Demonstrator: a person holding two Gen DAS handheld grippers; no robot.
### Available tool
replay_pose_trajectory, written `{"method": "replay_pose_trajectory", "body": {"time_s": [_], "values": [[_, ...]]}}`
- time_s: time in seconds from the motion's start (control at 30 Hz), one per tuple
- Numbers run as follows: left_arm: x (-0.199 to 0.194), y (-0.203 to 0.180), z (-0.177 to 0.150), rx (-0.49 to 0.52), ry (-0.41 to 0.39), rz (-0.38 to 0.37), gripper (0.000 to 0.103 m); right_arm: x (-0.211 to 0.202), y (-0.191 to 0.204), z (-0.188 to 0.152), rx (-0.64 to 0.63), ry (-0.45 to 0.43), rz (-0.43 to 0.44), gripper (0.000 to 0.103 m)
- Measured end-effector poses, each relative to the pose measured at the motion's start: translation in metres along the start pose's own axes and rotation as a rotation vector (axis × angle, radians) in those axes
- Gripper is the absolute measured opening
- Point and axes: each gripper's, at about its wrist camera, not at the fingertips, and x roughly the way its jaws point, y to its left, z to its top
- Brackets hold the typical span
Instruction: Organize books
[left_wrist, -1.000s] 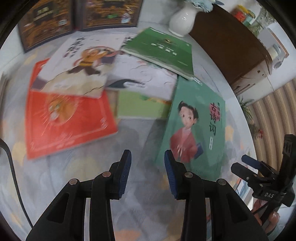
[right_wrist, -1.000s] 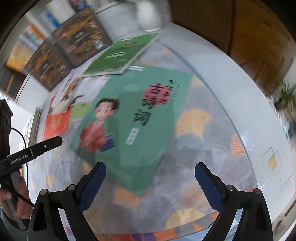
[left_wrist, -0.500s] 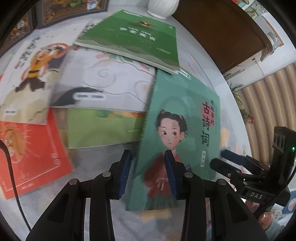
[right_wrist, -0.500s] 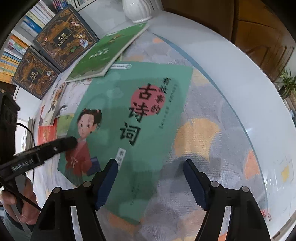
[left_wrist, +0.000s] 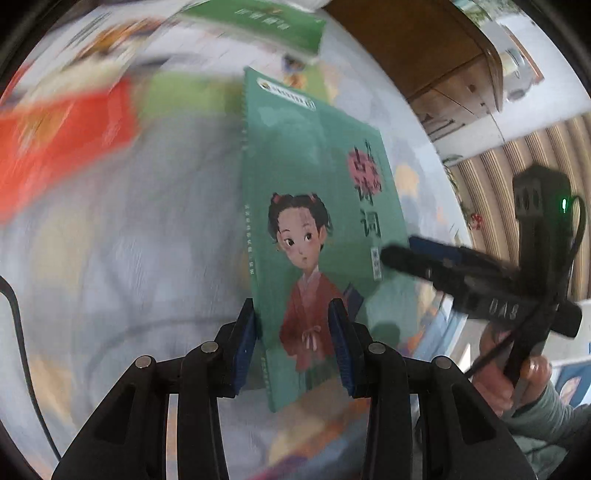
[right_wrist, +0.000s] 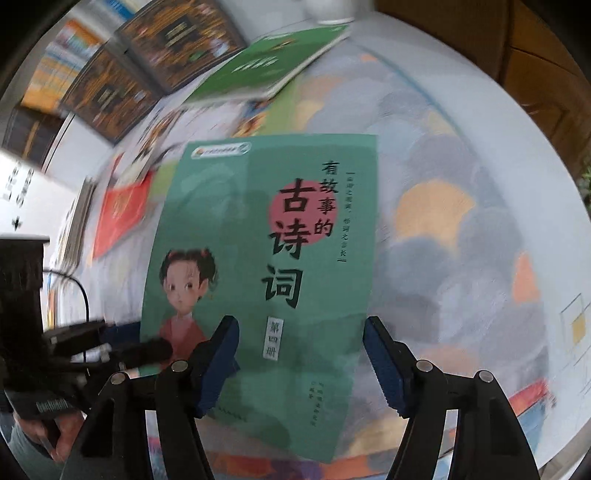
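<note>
Teal book (right_wrist: 236, 236): cartoon girl, red circle, black characters on cover.

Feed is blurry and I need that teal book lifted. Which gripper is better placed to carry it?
Left. The left gripper already straddles the teal book's spine corner, seemingly pinching it. The right gripper is closing around the opposite edge, pads apparently not yet on it.

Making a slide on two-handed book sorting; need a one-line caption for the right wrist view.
Right tool closing around the teal poetry book's lower edge, left tool at its corner.
</note>
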Motion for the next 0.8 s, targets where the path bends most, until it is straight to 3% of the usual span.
{"method": "replay_pose_trajectory", "body": {"time_s": [0.13,0.3,0.63,0.73,0.8], "values": [[-0.014,0.028,-0.027,-0.129,-0.058,0.038,0.034,0.008,0.036,-0.003,-0.107,-0.004,0.014,0.069],[-0.033,0.053,-0.026,-0.229,-0.156,0.099,0.034,0.022,0.063,0.009,-0.145,0.004,0.037,0.069],[-0.024,0.039,-0.054,-0.213,-0.176,0.140,0.034,0.021,0.060,-0.034,-0.209,0.022,-0.043,0.069],[-0.023,0.042,-0.051,-0.216,-0.185,0.123,0.035,0.023,0.069,-0.038,-0.241,0.013,-0.039,0.068],[-0.032,0.051,-0.054,-0.257,-0.205,0.056,0.035,0.025,0.069,-0.041,-0.259,0.008,-0.055,0.068]]}}
